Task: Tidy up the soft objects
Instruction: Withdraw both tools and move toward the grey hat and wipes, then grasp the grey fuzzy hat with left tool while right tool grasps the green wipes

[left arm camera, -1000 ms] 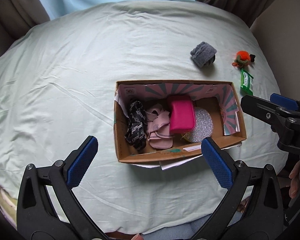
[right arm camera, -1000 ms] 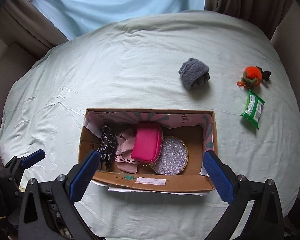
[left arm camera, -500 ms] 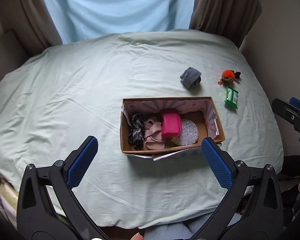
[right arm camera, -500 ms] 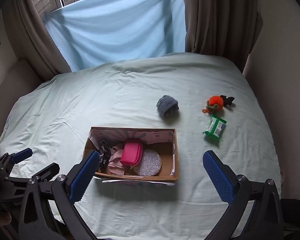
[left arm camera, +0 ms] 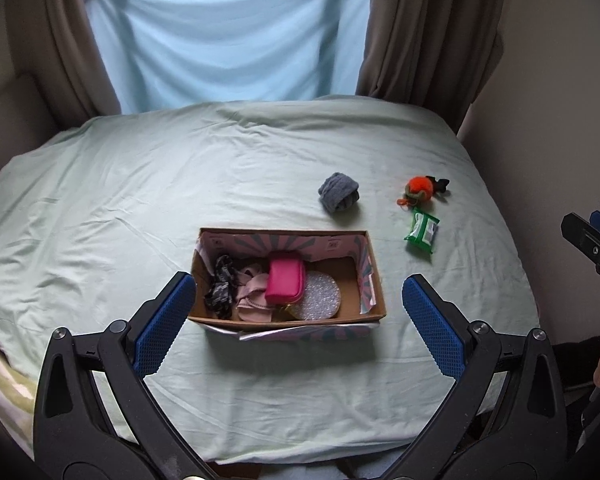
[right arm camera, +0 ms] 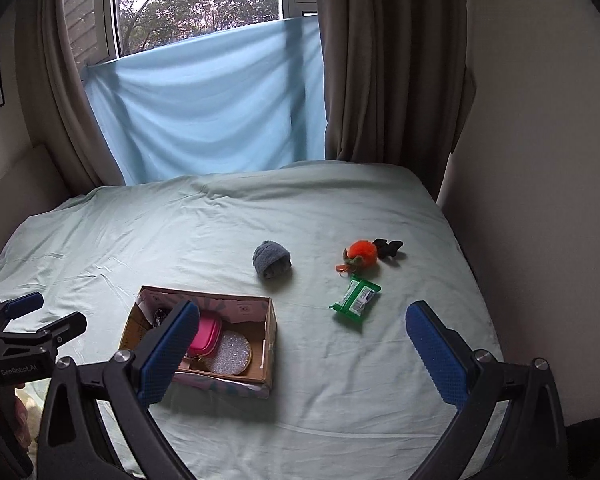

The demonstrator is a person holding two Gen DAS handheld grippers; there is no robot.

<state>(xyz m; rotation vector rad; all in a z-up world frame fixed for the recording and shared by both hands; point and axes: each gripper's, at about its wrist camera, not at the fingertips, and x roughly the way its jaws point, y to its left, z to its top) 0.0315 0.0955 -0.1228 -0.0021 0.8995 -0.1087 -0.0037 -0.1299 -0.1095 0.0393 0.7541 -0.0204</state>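
A bed (left arm camera: 140, 208) covered in a wrinkled pale green sheet is carrying everything, with an open cardboard box (left arm camera: 374, 280) sitting toward its near edge, roughly midway between the left and right sides. Beyond the box, toward the right edge, a rolled grey sock (left arm camera: 339, 197) is lying on the sheet, and further right an orange plush toy (left arm camera: 419, 189) is resting just behind a green wipes packet (left arm camera: 421, 235). All three are lying apart from the box and from one another.
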